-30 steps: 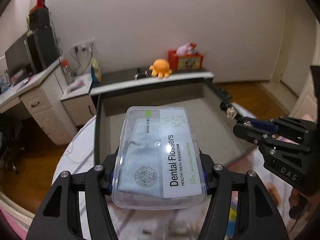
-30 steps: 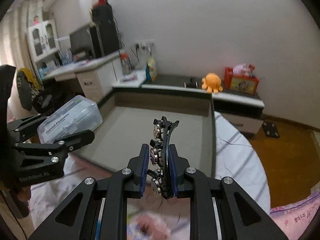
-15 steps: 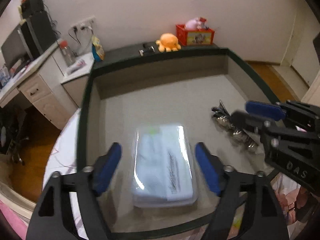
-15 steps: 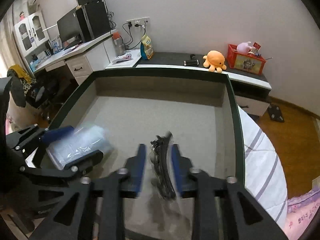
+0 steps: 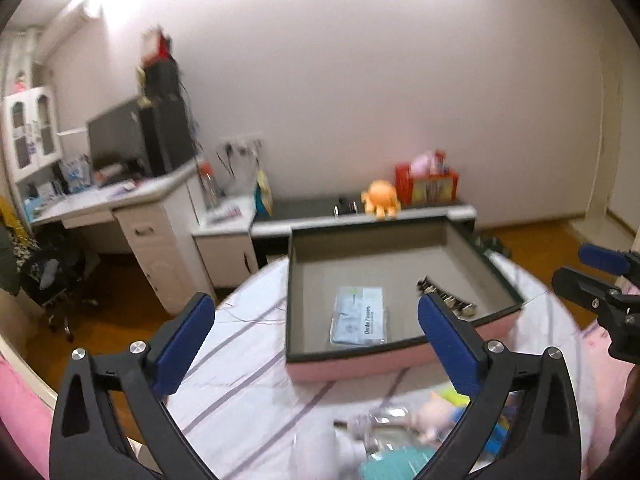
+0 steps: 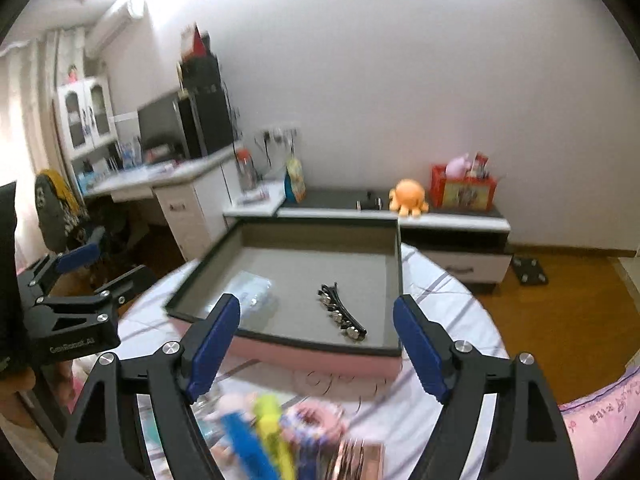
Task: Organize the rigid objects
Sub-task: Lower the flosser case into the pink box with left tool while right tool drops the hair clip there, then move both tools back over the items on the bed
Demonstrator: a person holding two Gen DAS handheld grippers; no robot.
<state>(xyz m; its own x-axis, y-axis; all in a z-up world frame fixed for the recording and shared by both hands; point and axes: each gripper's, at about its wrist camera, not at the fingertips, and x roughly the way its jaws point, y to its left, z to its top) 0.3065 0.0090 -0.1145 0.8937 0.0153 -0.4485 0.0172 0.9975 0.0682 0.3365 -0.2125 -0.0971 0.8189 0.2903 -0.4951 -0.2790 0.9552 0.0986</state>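
Note:
A pink tray [image 5: 400,360] with a grey floor and dark rim sits on the round table; it also shows in the right wrist view [image 6: 312,354]. A clear dental flosser box [image 5: 359,316] lies flat in it, blurred in the right wrist view [image 6: 256,294]. A black hair clip with silver studs [image 5: 446,300] lies to its right, also in the right wrist view [image 6: 342,312]. My left gripper [image 5: 320,332] is open and empty, held back above the table. My right gripper [image 6: 316,340] is open and empty in front of the tray.
Blurred small items lie on the striped tablecloth near me: a pink figure [image 5: 428,424], a blue tube [image 6: 244,444], a yellow item [image 6: 270,416]. A white desk [image 5: 132,216] and a low cabinet with an orange plush [image 6: 408,196] stand behind.
Both grippers let go and opened: the flosser box and the hair clip now lie in the tray. Both grippers pulled back and up from the tray.

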